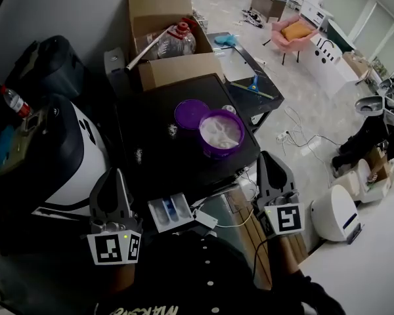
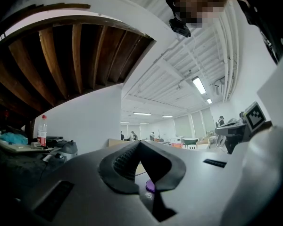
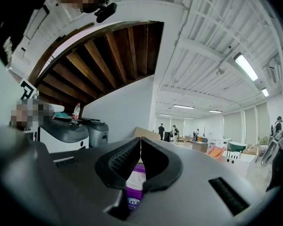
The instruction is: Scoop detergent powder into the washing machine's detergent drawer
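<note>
An open purple tub [image 1: 220,133] of white detergent powder stands on the black washing machine top [image 1: 157,156], with its purple lid [image 1: 191,113] lying beside it on the left. The white detergent drawer [image 1: 172,212] is pulled out at the machine's front edge. My left gripper [image 1: 118,174] is held at the machine's front left, left of the drawer, jaws shut and empty. My right gripper [image 1: 266,157] hovers off the front right corner, also shut and empty. Behind the right gripper's [image 3: 140,140] closed tips the tub [image 3: 134,188] shows. Below the left gripper's [image 2: 139,142] shut tips a bit of purple lid [image 2: 150,186] peeks out.
Cardboard boxes [image 1: 159,15] with a clear plastic jug [image 1: 178,39] stand behind the machine. A black-and-white appliance [image 1: 62,153] with a red-capped bottle [image 1: 16,102] sits at the left. A low black table [image 1: 249,87] is at the right, and a white bin [image 1: 336,212] and cables [image 1: 295,133] lie on the floor.
</note>
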A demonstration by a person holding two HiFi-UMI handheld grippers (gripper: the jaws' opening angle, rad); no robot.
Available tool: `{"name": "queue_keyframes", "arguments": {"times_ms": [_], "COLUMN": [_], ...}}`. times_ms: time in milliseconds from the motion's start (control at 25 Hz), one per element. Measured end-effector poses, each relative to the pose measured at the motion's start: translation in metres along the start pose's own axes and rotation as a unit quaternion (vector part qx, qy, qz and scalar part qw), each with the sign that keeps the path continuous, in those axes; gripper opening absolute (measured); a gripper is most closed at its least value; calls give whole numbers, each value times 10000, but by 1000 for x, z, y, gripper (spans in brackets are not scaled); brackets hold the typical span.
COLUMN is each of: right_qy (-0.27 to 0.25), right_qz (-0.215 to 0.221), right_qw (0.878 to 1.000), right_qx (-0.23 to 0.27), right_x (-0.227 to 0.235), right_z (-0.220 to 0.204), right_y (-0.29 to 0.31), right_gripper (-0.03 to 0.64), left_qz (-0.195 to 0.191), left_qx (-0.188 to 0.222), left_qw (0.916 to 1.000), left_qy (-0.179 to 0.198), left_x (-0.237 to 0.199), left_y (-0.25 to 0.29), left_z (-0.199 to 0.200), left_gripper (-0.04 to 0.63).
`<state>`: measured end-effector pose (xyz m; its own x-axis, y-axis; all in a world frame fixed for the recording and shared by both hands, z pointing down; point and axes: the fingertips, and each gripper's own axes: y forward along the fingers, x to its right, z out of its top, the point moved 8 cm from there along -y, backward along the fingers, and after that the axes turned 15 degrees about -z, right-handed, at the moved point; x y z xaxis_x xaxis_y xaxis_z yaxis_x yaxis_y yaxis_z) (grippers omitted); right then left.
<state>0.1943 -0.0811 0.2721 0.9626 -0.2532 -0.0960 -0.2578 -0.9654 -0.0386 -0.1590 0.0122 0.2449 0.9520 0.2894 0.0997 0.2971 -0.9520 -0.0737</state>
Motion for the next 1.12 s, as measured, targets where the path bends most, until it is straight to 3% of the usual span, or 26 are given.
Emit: {"name": "queue_keyframes", "arguments": {"times_ms": [160,920,1120], "right_qy": [100,41,14], "right_qz": [221,281,490], "right_qw": [9996,9996,9988], "right_qx": [142,16,83], "right_x": [-7,-21,-21], "right_z": [2,1,-6], "right_y": [1,12,15], "right_gripper": [28,28,28], "left_qz": [-7,-39,-38], "left_qx": [47,8,-11], "left_qw": [10000,10000,10000], "left_qy": [70,27,13], "left_x": [3,5,5], "left_y": [0,5,10], "left_z": [2,-4,-8], "left_gripper": [5,5,5]}}
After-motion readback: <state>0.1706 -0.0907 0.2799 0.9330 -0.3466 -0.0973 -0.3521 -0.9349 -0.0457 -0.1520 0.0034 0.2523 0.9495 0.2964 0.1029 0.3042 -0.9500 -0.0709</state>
